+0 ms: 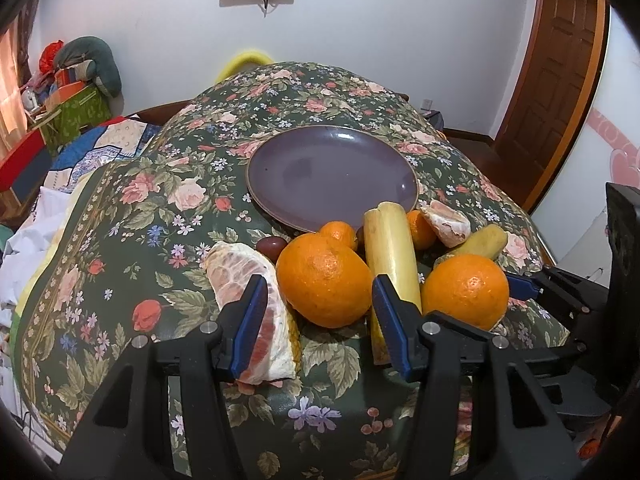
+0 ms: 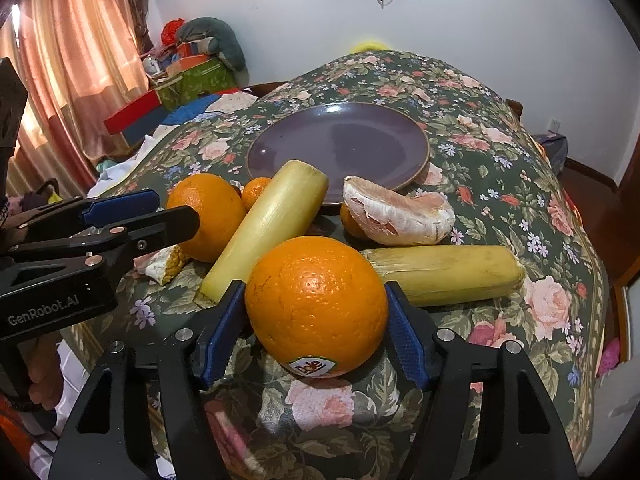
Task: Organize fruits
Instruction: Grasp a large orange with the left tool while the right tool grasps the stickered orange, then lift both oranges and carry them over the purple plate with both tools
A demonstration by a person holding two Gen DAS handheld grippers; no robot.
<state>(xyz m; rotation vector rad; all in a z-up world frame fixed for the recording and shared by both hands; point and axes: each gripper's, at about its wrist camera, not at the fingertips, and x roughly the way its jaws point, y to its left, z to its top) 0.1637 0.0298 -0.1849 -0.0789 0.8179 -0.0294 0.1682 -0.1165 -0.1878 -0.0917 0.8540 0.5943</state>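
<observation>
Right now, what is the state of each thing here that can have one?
Plate: empty, flat on the cloth.
Stickered orange: whole, on the cloth.
Right gripper: fingers closed against both sides of the stickered orange.
Second orange: whole, on the cloth.
Left gripper: fingers either side of the second orange; contact unclear.
Pomelo segment: peeled, lying on the cloth.

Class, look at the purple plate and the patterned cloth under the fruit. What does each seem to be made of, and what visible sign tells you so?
Purple plate: probably glazed ceramic; its smooth surface shows soft glossy reflections and a thin brown rim. Patterned cloth: a woven or printed fabric, matte, with a floral print; it drapes and creases over the edges.
</observation>
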